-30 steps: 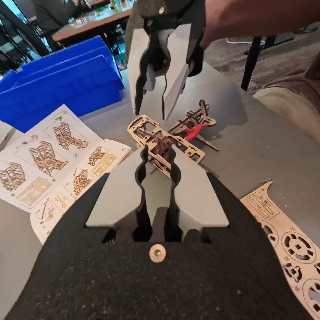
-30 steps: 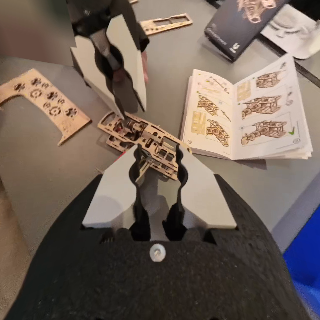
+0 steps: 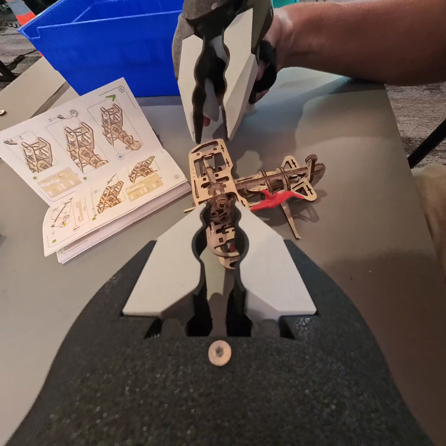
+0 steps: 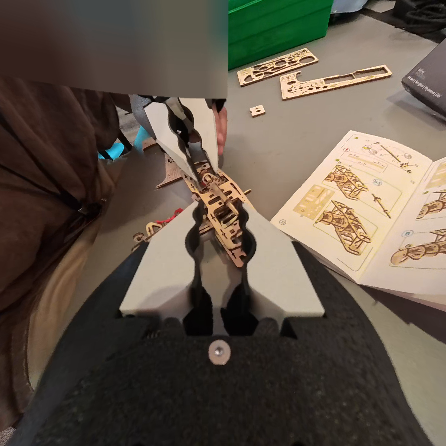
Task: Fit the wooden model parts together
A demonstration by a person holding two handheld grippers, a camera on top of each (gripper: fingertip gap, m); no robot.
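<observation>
Grey table under everything, with a blue bin at the far edge in the left wrist view and a green bin at the far edge in the right wrist view. Wooden model, a half-built plane with a red piece on it, lying on the table just beside an open instruction booklet. Left gripper around the near end of the model, jaws narrow with the wood between them, probably gripping it, though contact on both sides hard to confirm. Right gripper over the opposite wing end, that plate sitting between its partly opened fingers; cannot tell whether the pads actually press it. From the left wrist view, right gripper tips just above the rounded wing edge, a gap between the two fingers. Two punched-out wooden sheets and a small loose wooden square well apart from the model, near the green bin. Dark box at the right edge.
</observation>
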